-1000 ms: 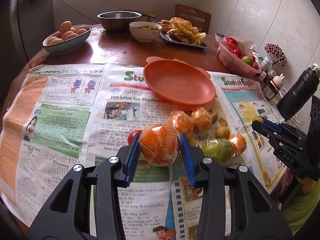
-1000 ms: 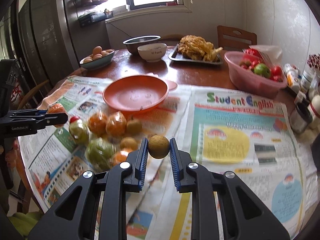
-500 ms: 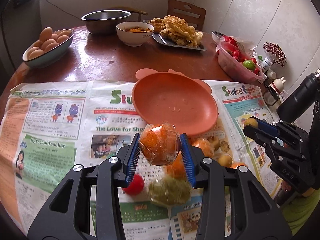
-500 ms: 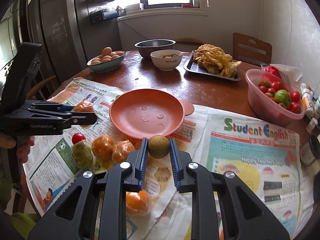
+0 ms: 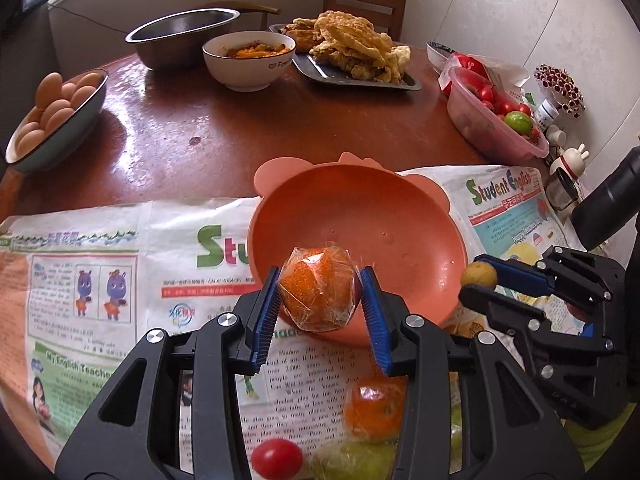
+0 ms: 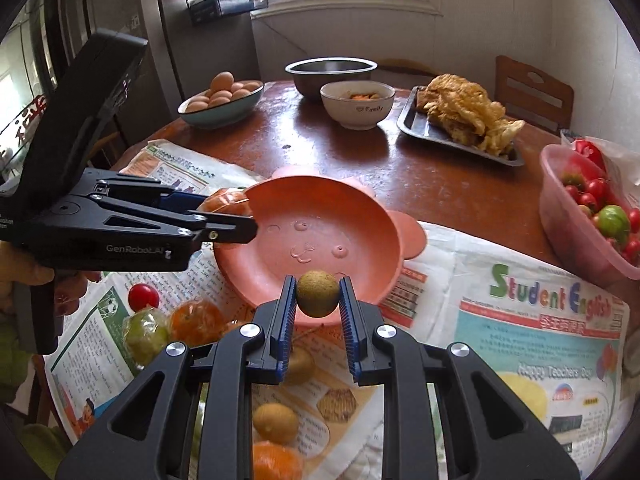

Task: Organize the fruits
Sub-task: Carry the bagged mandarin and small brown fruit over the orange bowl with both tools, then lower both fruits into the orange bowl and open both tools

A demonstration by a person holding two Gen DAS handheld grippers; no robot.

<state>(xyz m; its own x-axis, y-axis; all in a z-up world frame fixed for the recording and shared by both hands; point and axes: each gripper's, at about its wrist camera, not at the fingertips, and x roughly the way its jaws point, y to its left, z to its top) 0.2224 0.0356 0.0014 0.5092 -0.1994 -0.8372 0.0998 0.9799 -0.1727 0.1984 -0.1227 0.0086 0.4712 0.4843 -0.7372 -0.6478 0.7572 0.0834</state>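
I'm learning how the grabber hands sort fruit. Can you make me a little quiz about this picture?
1. True or false: the orange bowl already has fruit lying in it.
2. What does the left gripper hold? A) an egg B) a plastic-wrapped orange C) a cherry tomato
3. Fill in: the right gripper is shut on a small brownish-green ____.

Key: 1 false, the bowl is bare. 2 B. 3 fruit, round and rough-skinned; its exact kind is unclear.
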